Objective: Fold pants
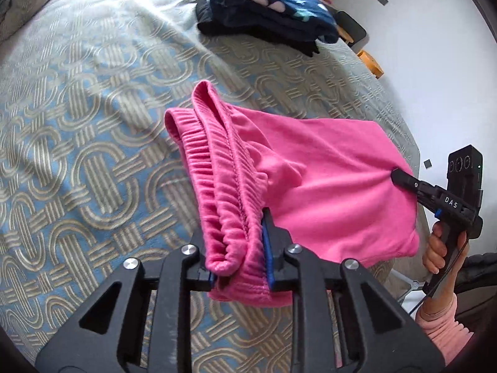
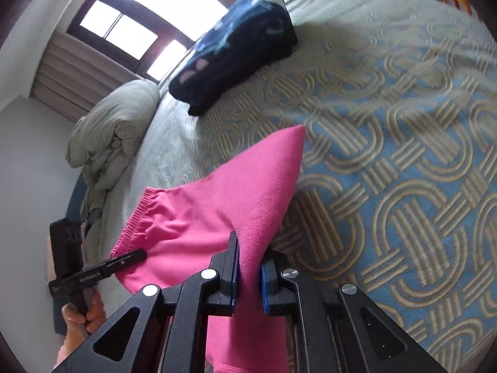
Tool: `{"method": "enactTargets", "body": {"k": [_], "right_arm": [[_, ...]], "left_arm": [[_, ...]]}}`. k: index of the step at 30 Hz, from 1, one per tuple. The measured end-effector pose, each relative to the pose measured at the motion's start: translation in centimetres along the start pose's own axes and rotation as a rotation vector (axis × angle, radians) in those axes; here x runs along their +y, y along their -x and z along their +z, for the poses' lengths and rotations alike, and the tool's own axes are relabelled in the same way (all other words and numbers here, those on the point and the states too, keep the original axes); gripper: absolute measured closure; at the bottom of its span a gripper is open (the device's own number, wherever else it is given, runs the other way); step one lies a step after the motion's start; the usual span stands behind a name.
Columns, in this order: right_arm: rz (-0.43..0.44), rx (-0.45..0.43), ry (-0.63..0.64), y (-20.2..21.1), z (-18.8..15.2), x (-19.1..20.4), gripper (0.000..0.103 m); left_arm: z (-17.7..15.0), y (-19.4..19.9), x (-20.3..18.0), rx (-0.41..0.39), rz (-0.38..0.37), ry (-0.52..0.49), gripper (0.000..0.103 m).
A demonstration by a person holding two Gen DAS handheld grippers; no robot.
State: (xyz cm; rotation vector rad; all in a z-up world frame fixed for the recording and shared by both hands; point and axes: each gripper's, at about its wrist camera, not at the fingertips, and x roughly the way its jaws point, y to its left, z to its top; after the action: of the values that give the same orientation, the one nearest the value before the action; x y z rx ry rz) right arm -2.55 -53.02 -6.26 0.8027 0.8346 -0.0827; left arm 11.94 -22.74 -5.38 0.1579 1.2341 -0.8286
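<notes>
- Left gripper (image 1: 239,248) clamps the ribbed waistband (image 1: 214,180); right gripper (image 2: 250,275) pinches the fabric of the pink pants (image 1: 326,186).
- Pants hang taut between them above the patterned bedspread (image 1: 77,124), likely ready for laying flat; folded dark clothes (image 1: 267,9) lie well apart.

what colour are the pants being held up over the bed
Bright pink all over, no pattern. The pants show best in the left wrist view.
</notes>
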Motion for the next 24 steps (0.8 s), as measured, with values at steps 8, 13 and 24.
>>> {"method": "enactTargets", "body": {"k": [8, 13, 24], "right_arm": [[-0.174, -0.235, 0.074, 9.9, 5.5, -2.4, 0.093], [-0.282, -0.355, -0.021, 14.3, 8.0, -8.9, 0.093], [-0.644, -0.295, -0.180, 14.2, 4.5, -20.0, 0.078]], "left_arm": [[9.4, -2.4, -12.7, -0.080, -0.011, -0.234, 0.079], [15.3, -9.8, -20.7, -0.112, 0.018, -0.342, 0.071], [14.7, -15.5, -20.3, -0.055, 0.186, -0.318, 0.045]]}}
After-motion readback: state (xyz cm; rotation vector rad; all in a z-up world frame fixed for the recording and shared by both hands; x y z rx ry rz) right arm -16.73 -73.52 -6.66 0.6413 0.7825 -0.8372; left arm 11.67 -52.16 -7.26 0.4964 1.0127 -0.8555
